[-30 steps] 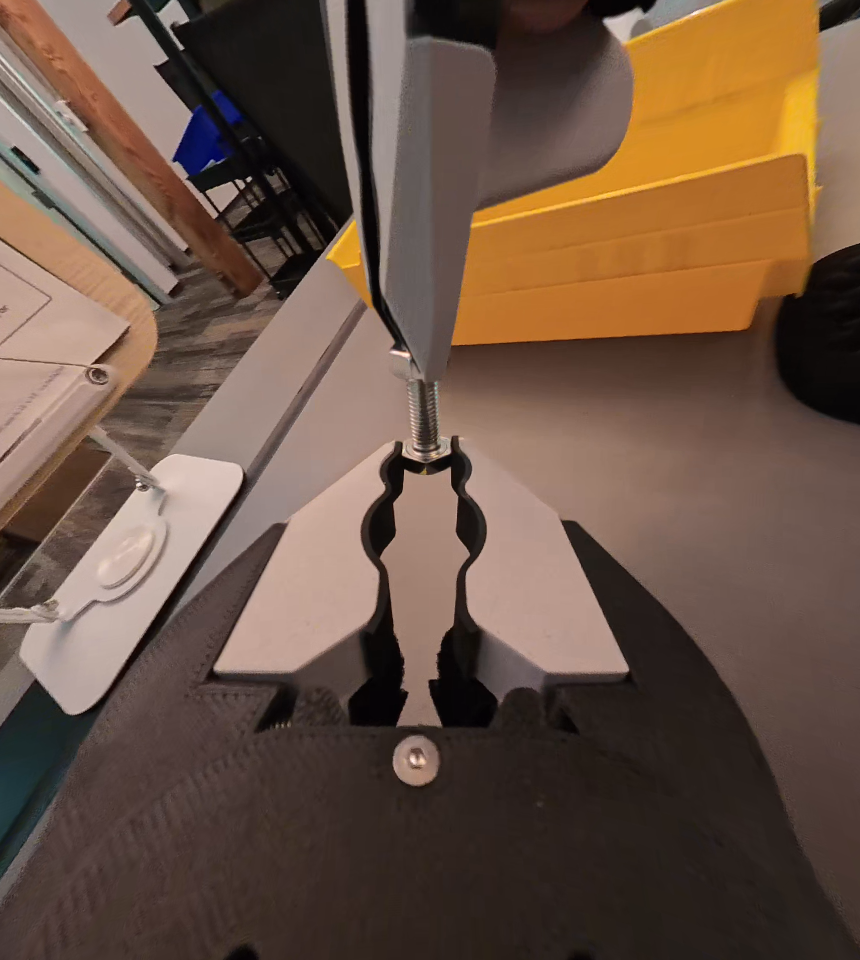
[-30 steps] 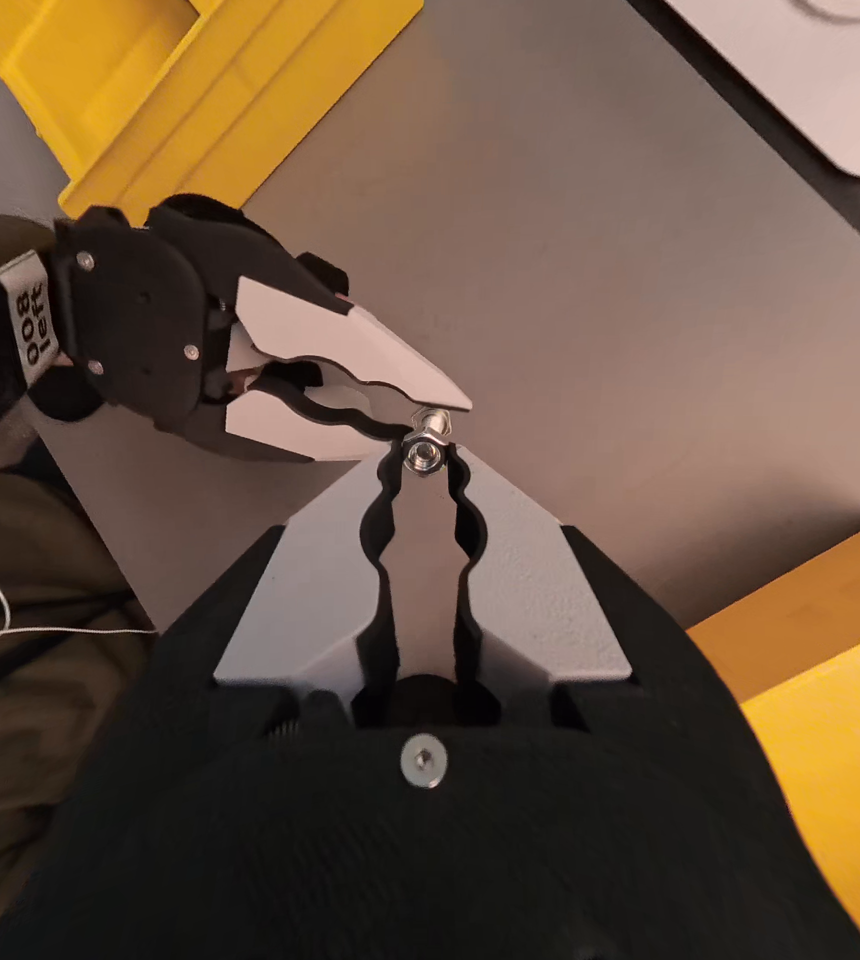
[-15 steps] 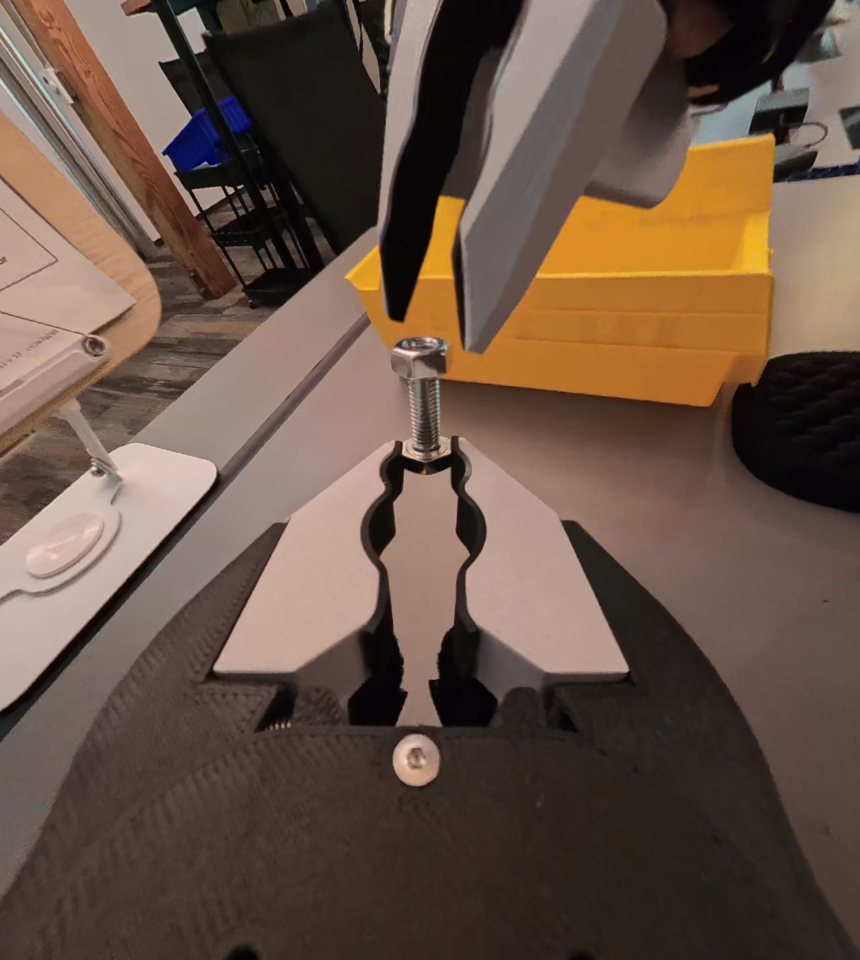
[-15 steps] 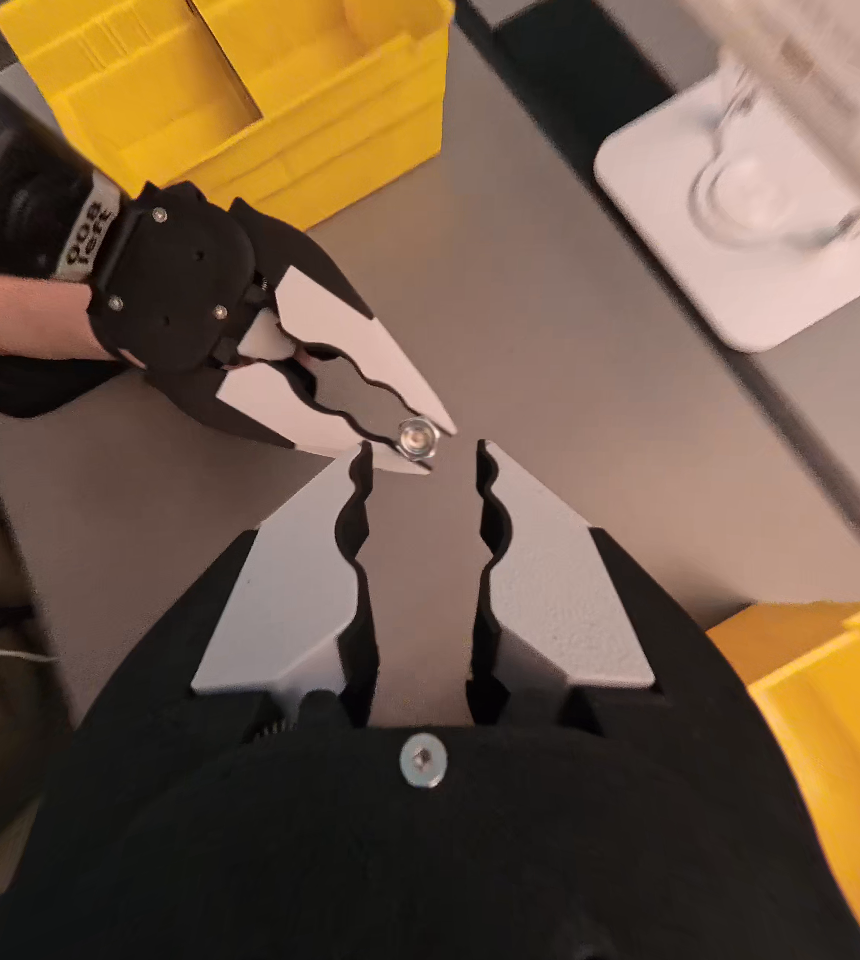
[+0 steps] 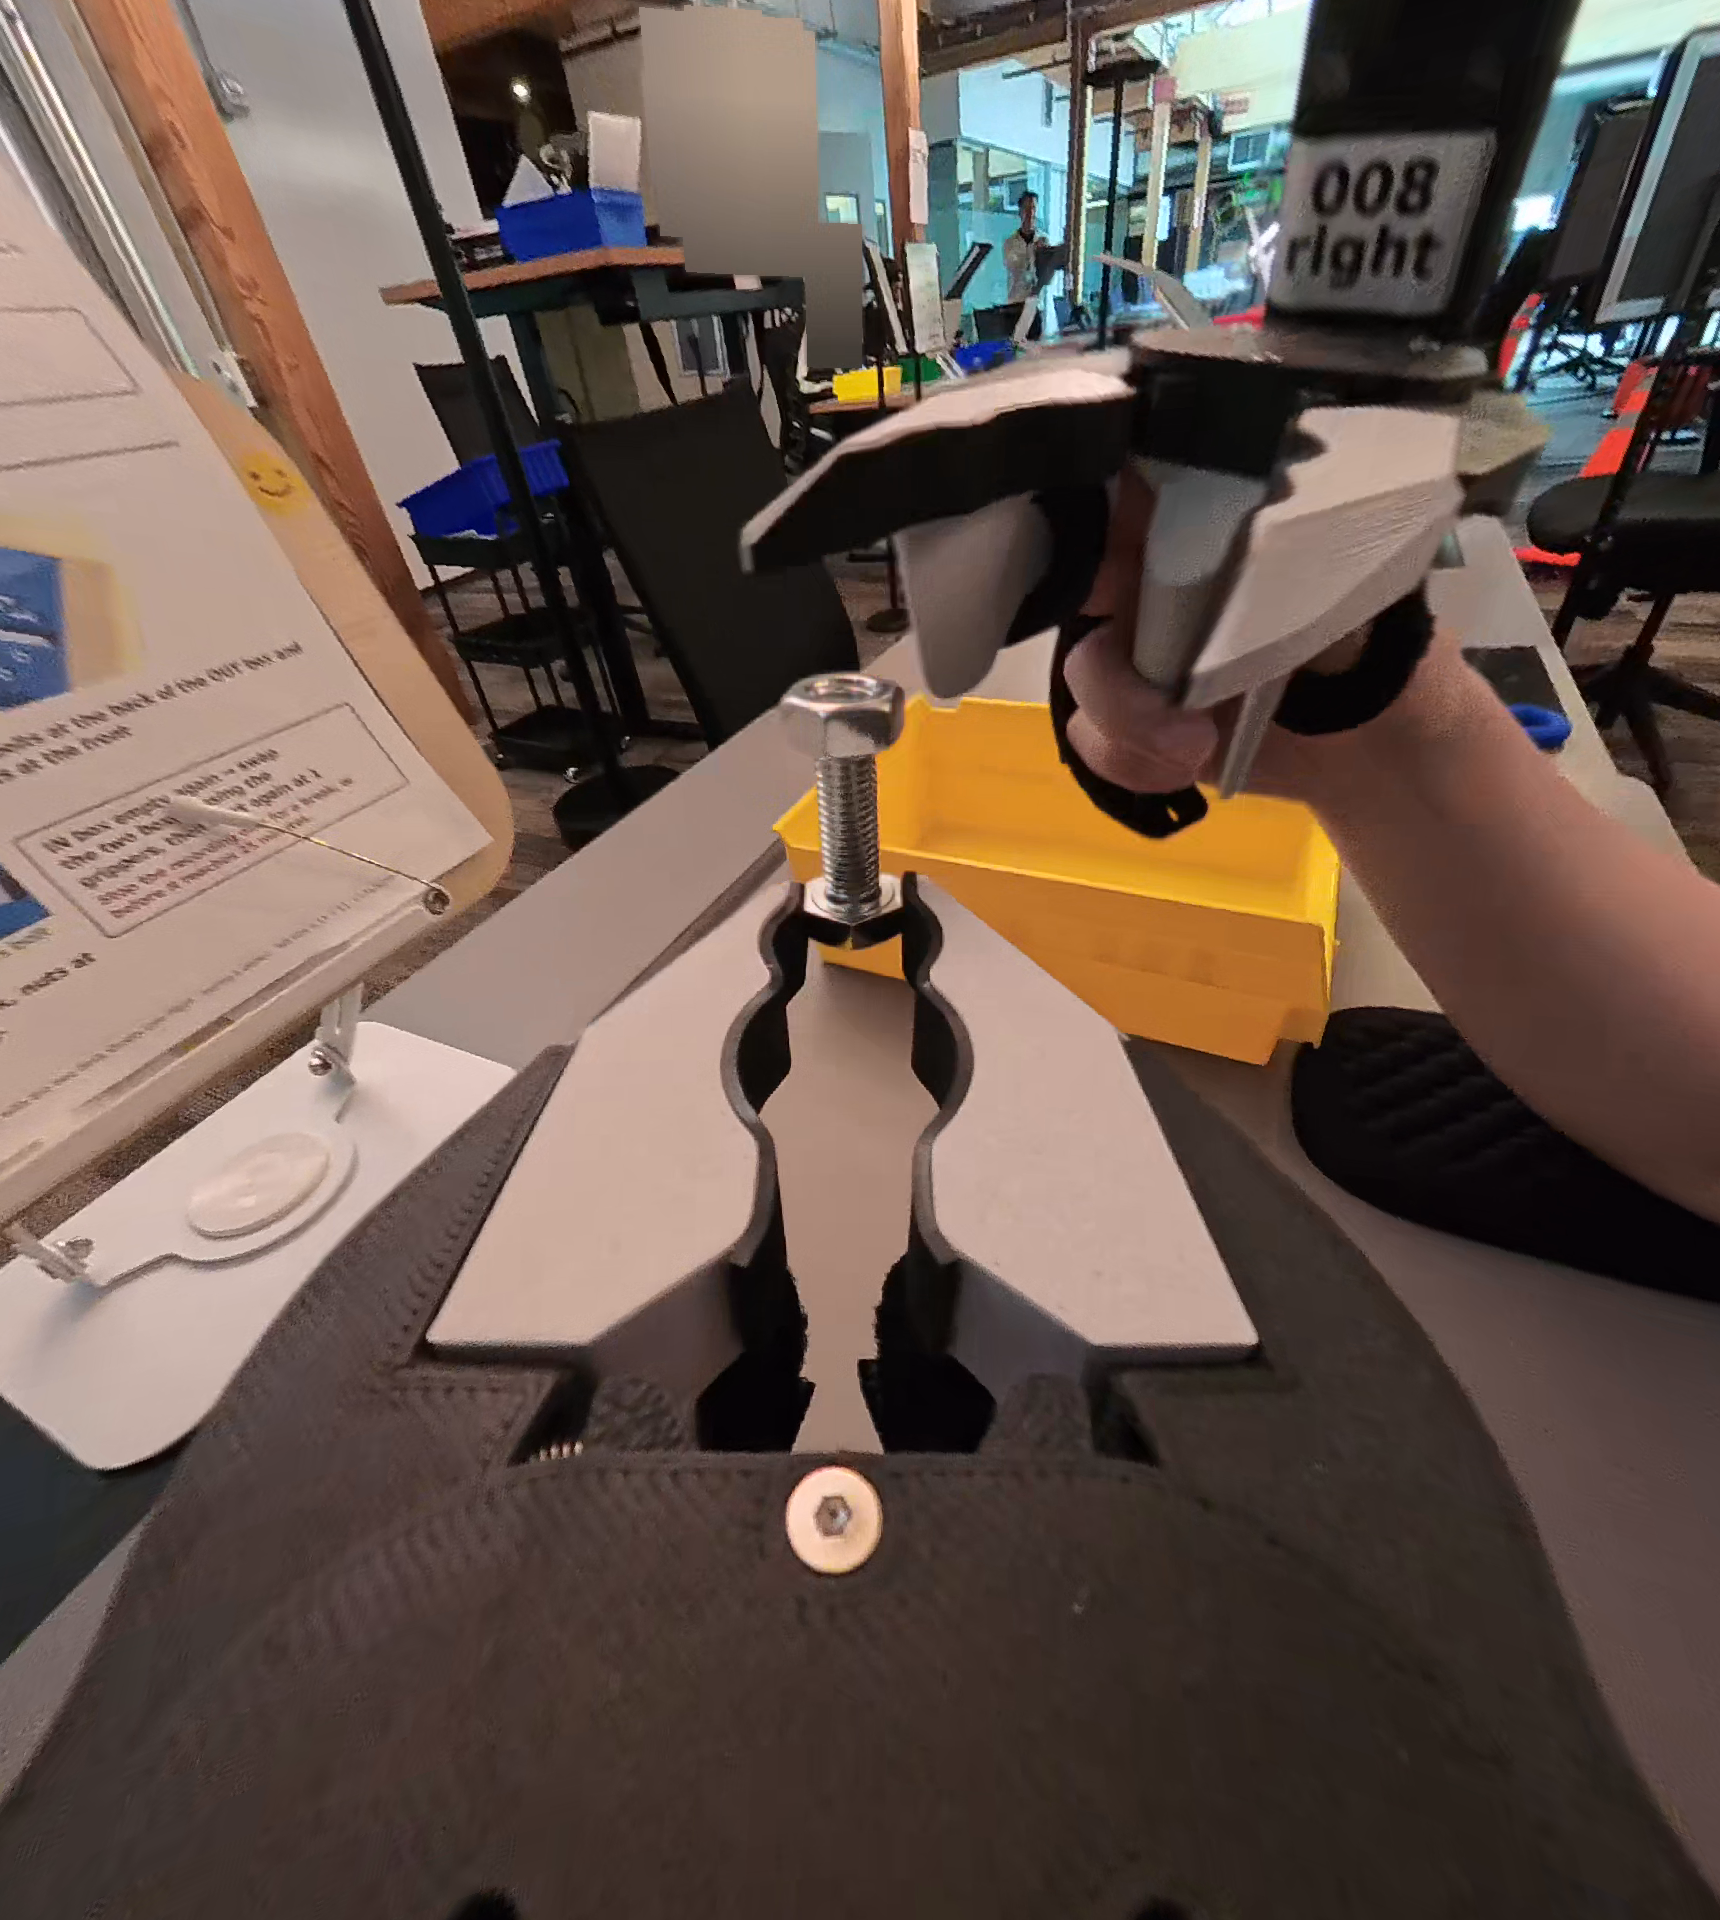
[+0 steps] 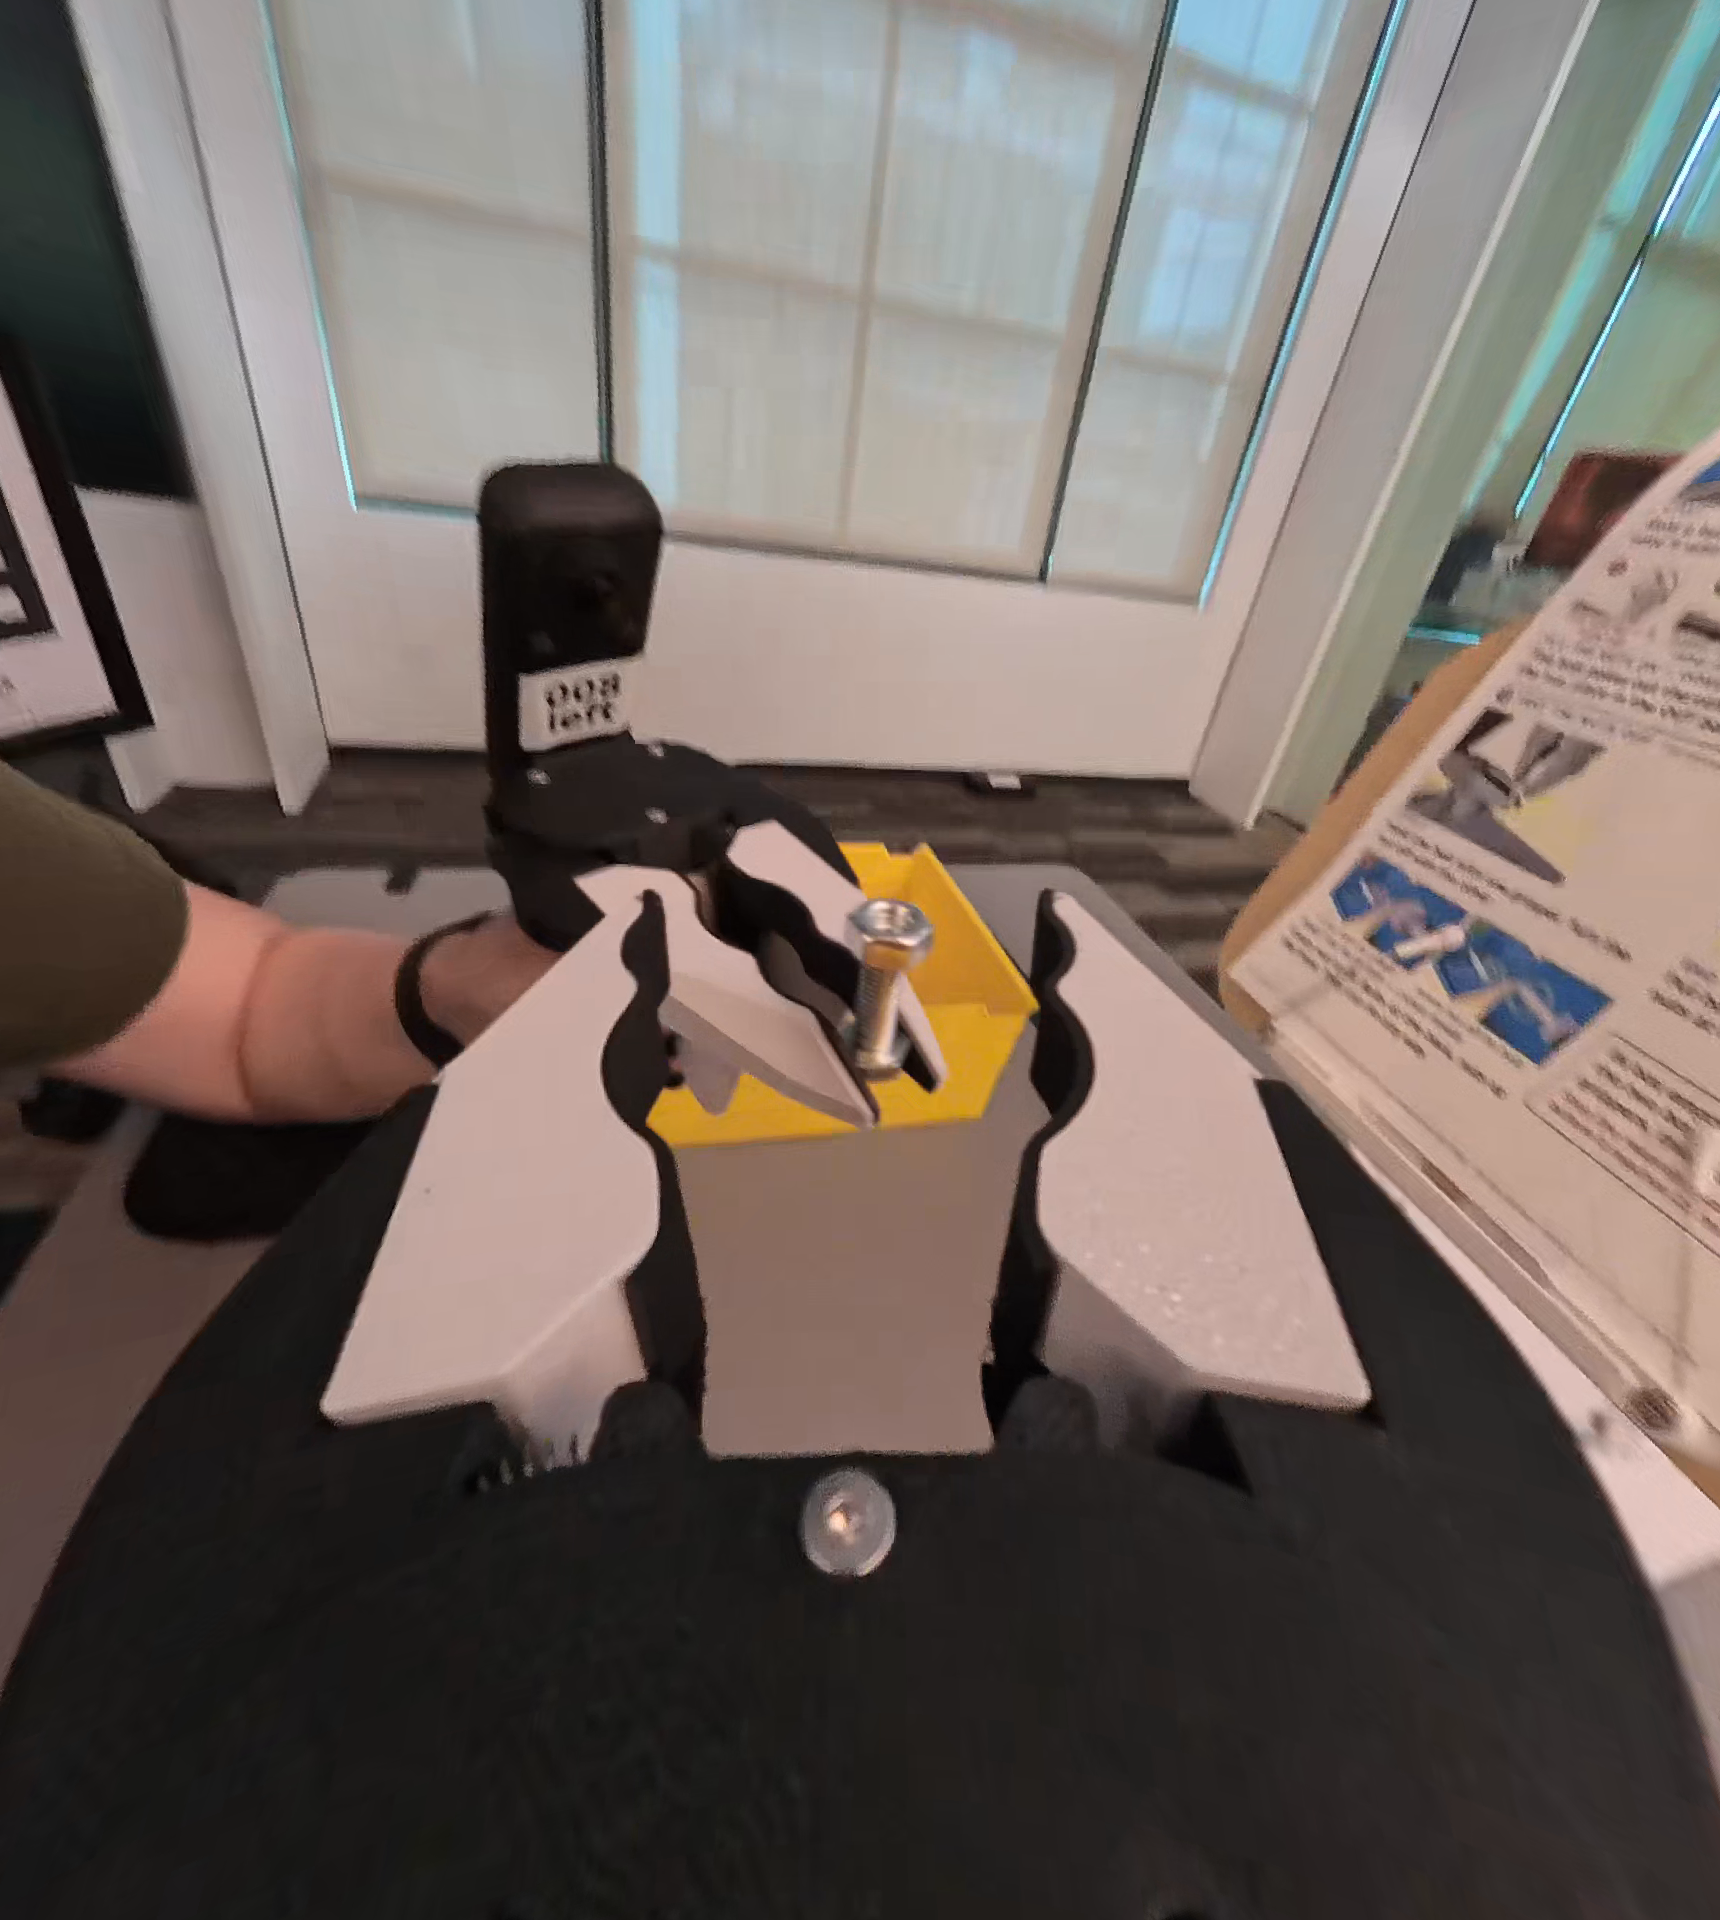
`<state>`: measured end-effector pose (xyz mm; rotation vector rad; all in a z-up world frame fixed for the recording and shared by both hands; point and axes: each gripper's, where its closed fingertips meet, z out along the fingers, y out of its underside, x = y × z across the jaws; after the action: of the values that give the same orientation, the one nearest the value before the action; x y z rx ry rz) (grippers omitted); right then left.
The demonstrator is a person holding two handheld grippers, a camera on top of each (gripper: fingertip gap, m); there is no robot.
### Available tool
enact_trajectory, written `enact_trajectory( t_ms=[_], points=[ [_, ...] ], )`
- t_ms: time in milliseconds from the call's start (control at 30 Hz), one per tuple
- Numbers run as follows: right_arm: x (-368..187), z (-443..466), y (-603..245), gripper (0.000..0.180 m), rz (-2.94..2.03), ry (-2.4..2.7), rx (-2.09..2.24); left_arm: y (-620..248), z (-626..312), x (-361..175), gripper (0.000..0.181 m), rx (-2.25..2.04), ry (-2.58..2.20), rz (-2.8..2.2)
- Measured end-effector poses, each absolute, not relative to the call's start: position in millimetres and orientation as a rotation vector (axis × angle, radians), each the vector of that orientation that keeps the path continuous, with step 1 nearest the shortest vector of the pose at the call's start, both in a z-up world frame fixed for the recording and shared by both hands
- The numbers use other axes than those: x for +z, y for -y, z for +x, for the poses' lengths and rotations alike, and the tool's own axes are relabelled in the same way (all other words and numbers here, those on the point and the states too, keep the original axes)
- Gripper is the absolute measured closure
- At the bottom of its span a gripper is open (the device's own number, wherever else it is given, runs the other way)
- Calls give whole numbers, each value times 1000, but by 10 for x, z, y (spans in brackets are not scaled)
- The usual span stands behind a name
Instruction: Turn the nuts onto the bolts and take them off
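My left gripper [image 5: 849,914] is shut on a steel nut [image 5: 851,906] threaded on the lower end of a bolt [image 5: 845,790]. The bolt stands upright with its hex head [image 5: 842,712] on top. In the right wrist view the same bolt [image 6: 882,992] stands held in the left gripper's tips [image 6: 887,1049]. My right gripper [image 6: 851,925] is open and empty, held back from the bolt. In the left wrist view the right gripper [image 5: 1001,561] hangs open above and to the right of the bolt head, in a person's hand.
A yellow bin [image 5: 1095,883] stands on the grey table [image 5: 1562,1455] behind the bolt. A black pad [image 5: 1458,1143] lies under the forearm at right. An instruction sheet on a white stand [image 5: 160,1247] is at the left table edge. Left tips to right tips: about 6 centimeters.
My right gripper let go of the bolt head, opened wide and pulled up and away. The left gripper kept hold of the nut with the bolt upright.
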<state>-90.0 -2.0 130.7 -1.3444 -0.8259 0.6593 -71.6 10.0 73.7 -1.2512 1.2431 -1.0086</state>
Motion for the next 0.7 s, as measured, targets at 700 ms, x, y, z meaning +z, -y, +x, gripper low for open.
enact_trajectory(
  t_ms=[700],
  points=[
    [1322,-1206,79,126,-1340,846,545,-185,-893,966,164,-1019,-1162,-1248]
  ],
)
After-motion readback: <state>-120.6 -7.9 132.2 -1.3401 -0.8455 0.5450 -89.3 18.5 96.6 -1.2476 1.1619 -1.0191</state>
